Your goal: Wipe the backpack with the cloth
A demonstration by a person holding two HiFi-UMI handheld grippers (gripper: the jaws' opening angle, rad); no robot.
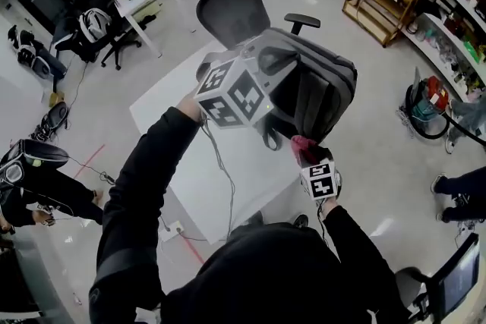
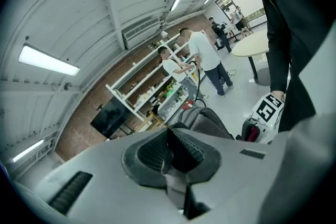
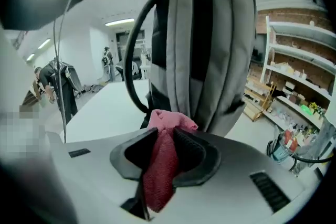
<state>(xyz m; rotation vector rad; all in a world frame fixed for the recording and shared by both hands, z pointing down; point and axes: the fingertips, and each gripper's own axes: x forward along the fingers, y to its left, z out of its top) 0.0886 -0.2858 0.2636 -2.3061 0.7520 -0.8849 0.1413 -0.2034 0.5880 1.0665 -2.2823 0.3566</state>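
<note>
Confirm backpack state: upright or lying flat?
Upright: the grey backpack stands vertical in the right gripper view, its top strap pinched in the shut left tool.

No legible text or signs (all views).

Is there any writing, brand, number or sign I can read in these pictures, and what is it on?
No readable text in any view.
Marker cube on the left gripper, marker cube on the right gripper: black-and-white square patterns, not letters.
Backpack: no logo or label shows.
Cloth: plain pink, no print.
Shelf goods: labels too small and blurred to read.
</note>
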